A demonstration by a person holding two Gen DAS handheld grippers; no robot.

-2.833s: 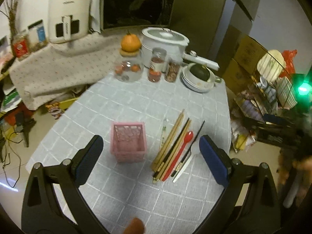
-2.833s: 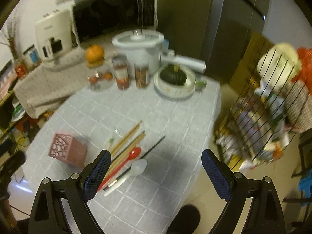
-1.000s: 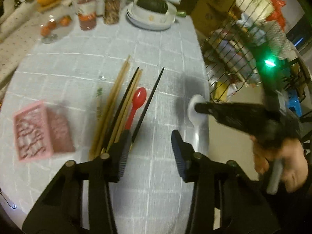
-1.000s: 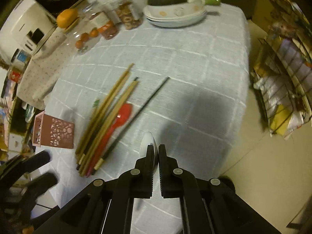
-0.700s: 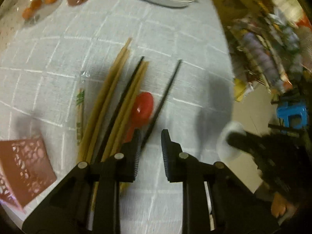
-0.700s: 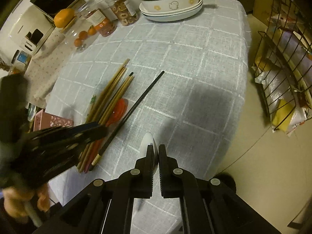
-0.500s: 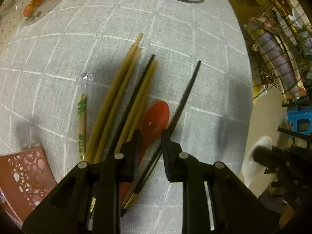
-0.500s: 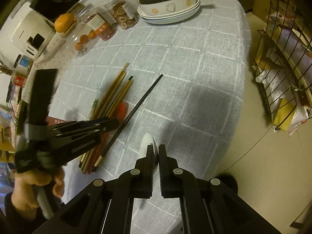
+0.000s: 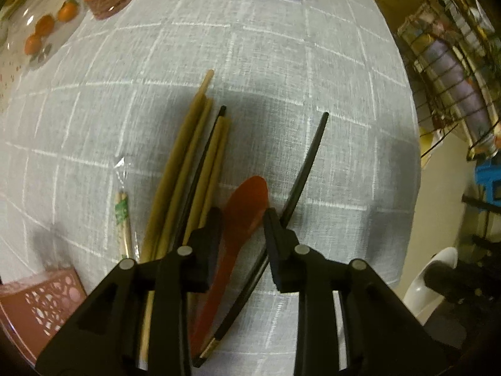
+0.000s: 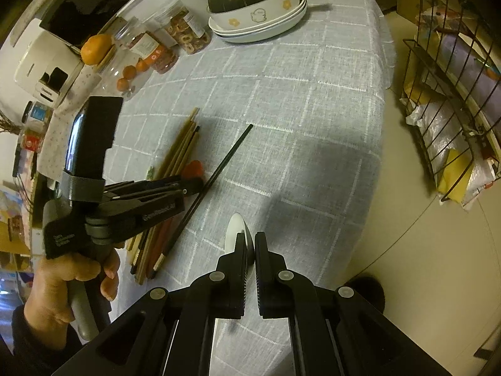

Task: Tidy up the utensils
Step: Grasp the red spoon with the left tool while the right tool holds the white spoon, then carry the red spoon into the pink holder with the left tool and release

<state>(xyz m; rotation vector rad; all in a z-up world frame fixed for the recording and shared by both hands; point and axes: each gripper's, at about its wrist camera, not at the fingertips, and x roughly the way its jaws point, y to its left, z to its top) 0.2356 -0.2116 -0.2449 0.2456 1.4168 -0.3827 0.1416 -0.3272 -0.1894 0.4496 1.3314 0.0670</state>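
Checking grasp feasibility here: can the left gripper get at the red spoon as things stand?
Probably yes. The left gripper has its jaws open either side of the red spoon, with nothing lying over the bowl. The black chopstick lies right beside the right-hand jaw and could get caught too.
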